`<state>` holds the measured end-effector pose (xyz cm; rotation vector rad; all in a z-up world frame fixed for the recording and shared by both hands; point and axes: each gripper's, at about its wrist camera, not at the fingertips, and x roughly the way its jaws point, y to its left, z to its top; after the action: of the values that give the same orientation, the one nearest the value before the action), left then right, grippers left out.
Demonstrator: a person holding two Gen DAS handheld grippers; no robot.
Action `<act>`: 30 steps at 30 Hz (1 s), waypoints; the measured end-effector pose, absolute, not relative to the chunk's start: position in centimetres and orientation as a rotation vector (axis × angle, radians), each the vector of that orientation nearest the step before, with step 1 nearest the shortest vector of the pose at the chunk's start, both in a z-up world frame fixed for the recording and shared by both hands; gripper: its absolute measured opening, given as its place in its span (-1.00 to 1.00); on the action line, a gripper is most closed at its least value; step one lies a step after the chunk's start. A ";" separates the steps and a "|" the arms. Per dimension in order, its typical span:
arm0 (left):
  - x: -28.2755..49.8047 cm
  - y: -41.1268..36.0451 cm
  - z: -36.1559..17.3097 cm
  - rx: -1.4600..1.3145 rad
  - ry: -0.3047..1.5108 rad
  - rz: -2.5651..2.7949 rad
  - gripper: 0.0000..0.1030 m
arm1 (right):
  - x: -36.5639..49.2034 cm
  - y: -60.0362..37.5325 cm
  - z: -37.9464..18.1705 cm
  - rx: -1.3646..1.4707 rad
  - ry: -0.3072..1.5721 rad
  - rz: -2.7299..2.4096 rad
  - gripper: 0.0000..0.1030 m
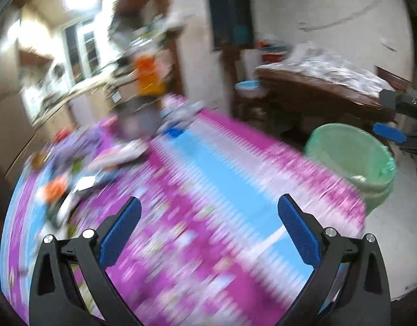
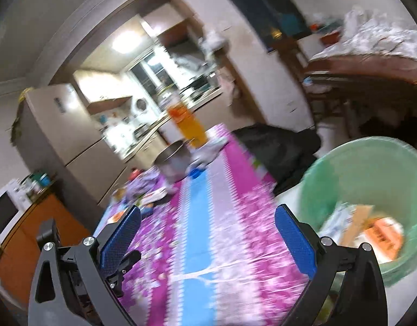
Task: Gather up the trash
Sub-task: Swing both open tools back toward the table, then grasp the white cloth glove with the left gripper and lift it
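Nearest me, both claws hang over the desk point(image 1: 208, 203) with its pink and blue cloth: my left claw point(image 1: 208, 217) stands wide apart and empty, my right claw point(image 2: 208, 225) likewise. Right of the desk stands one green bin point(image 2: 371, 168), some scraps already inside (a box and papers, I judge). Further left lies the heap of trash point(image 1: 80, 168), too blurred to count. Best to steady a claw over one piece, then close. Farthest: one steel pot point(image 2: 173, 163), one orange bottle point(image 2: 188, 125).
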<state>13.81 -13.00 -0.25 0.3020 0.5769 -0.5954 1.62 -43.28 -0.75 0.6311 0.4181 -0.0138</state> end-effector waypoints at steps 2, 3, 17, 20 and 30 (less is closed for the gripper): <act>13.8 -9.5 -0.6 0.266 0.618 -0.539 0.89 | 2.7 -41.3 -1.1 0.616 0.442 0.027 0.90; 13.9 -7.0 -0.7 0.236 0.636 -0.509 0.89 | 3.4 -40.2 -1.3 0.607 0.459 0.051 0.90; 21.0 9.1 -0.1 0.253 0.656 -0.433 0.82 | 14.7 -28.8 -2.9 0.411 0.657 0.230 0.90; 22.3 7.9 -1.2 0.327 0.664 -0.483 0.73 | 17.1 -27.6 -2.9 0.405 0.682 0.253 0.90; 25.4 6.2 -4.5 0.324 0.819 -0.578 -0.92 | 19.7 -26.0 -3.8 0.385 0.736 0.291 0.90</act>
<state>25.38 6.23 -4.52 0.3236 0.8193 -0.5783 19.73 -26.03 -3.81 0.3849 0.7362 0.2915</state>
